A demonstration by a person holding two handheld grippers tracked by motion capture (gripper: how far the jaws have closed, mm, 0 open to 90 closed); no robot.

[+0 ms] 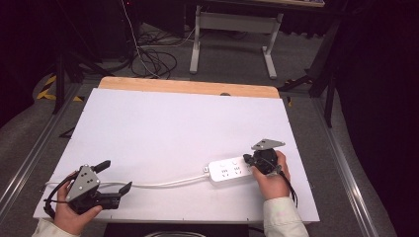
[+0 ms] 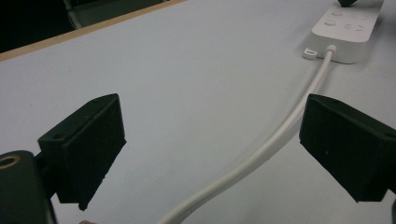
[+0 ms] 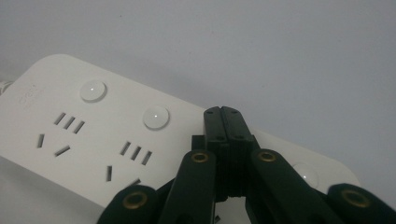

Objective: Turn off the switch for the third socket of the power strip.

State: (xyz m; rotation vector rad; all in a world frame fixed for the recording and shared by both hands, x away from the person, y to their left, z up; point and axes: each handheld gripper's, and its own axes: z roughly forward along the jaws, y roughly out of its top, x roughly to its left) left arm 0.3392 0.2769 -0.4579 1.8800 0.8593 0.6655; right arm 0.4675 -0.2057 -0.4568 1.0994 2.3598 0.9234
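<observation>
1. The right gripper [image 3: 227, 114] is clenched with nothing between its tips, which rest over the near end of the white plastic power strip [image 3: 93, 140]
2. The strip's white round cable [image 2: 261, 154] runs off to the left gripper [image 1: 114, 177], passing between its released, wide-apart jaws
3. Beyond both spreads the white rectangular tabletop [image 1: 188, 123]
</observation>
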